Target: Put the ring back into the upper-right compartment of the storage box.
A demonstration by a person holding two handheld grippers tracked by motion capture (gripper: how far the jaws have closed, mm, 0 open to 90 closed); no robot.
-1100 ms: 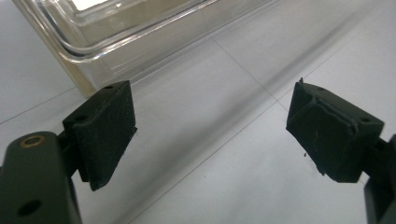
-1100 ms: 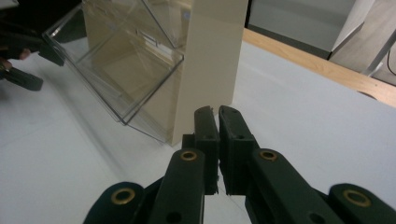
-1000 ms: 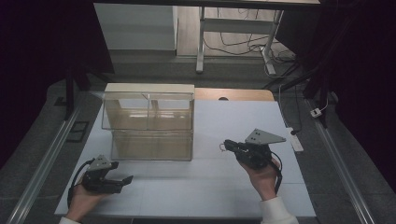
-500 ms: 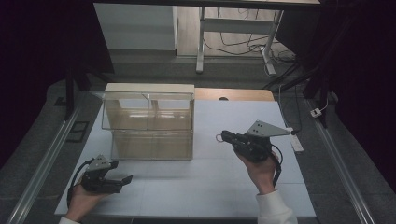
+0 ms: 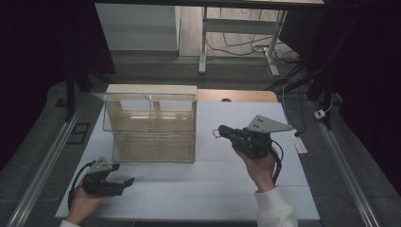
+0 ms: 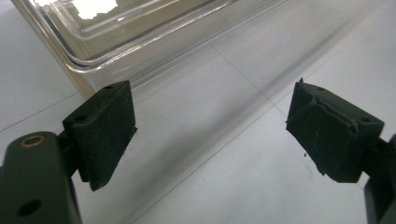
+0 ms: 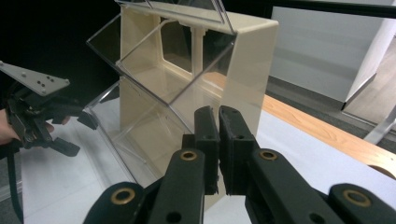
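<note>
- Centrally on the white table (image 5: pixel 198 189): two-tier clear plastic bin organizer (image 5: pixel 150 124), cream frame, long axis left-right, sloped openings facing the person.
- Transparent fronts, divided upper tier, nothing inside.
- Right gripper (image 5: pixel 221 132): raised beside it, pointing at its side, jaws closed, holding nothing.
- Left gripper (image 5: pixel 126 182): low, front-left, jaws wide apart, nothing between them.

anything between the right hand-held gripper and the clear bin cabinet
Nothing. In the high view, only bare white table separates the right hand-held gripper from the clear bin cabinet; its shut jaws point at the cabinet's side.
</note>
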